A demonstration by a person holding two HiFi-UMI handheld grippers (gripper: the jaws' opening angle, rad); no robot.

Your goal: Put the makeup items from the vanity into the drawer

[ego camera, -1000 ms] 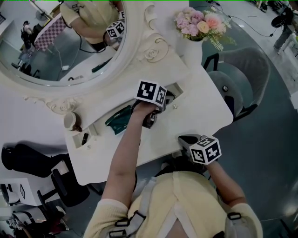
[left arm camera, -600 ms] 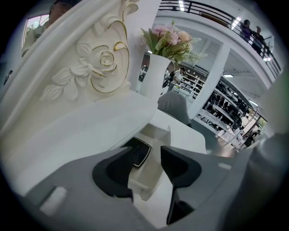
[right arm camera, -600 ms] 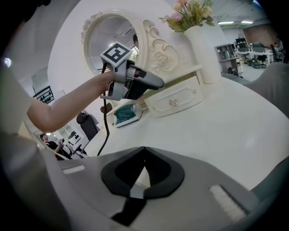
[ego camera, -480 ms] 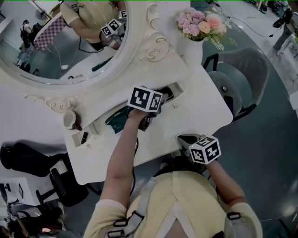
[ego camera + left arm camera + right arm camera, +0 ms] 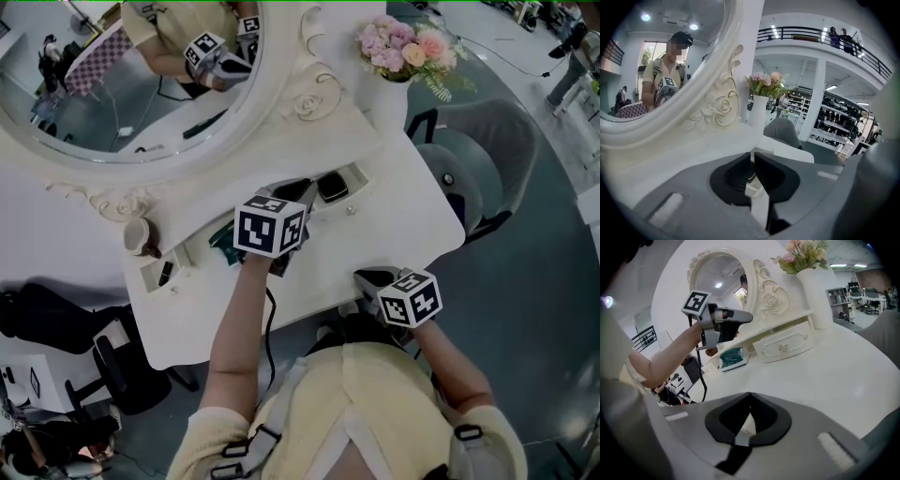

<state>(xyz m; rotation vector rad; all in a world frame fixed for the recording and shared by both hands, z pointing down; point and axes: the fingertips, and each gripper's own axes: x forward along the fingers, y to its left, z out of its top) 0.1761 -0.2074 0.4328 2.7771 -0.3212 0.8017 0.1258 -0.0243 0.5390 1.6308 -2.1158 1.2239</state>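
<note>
Beyond left gripper, jaws just closing empty, compact lies in drawer

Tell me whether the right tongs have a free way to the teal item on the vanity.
Probably yes: bare tabletop runs from the right tongs to the teal item, which lies in the open beside the drawer. The left arm hangs above the table, not across the way.

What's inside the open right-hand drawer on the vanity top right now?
A flat black rounded case lies in the small white drawer. Anything beneath the case or farther back inside is covered.
</note>
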